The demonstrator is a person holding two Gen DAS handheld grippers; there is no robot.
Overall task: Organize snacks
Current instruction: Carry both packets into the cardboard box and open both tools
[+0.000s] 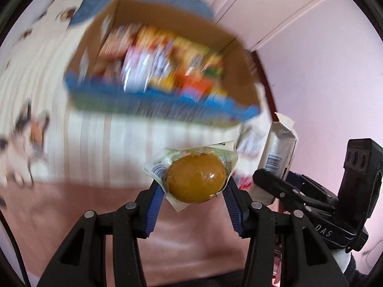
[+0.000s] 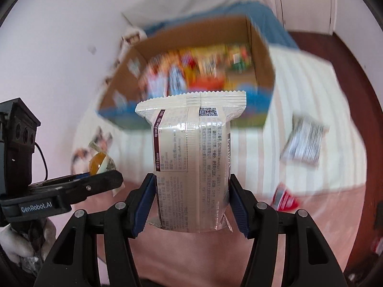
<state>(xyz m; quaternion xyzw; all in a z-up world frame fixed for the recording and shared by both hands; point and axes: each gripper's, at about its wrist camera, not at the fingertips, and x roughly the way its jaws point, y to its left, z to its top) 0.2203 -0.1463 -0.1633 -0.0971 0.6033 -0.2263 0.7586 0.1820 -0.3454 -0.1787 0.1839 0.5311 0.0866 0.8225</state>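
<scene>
My left gripper (image 1: 195, 186) is shut on a small clear packet holding a round amber jelly (image 1: 196, 181), raised above the bed. My right gripper (image 2: 191, 186) is shut on a tall cream snack bag (image 2: 191, 157) with printed text, held upright. An open cardboard box (image 1: 241, 71) with a blue printed front, full of colourful snack packets, stands on the bed ahead of both grippers; it also shows in the right wrist view (image 2: 261, 55). The right gripper with its bag (image 1: 277, 153) shows to the right in the left wrist view. The left gripper (image 2: 100, 167) shows at the left in the right wrist view.
A striped cream bedsheet (image 1: 119, 143) with cat prints lies under the box. A white printed packet (image 2: 304, 141) and a red packet (image 2: 284, 198) lie loose on the bed to the right. A pink blanket (image 2: 191, 251) lies nearest. A wooden bed frame (image 2: 354, 95) curves along the right.
</scene>
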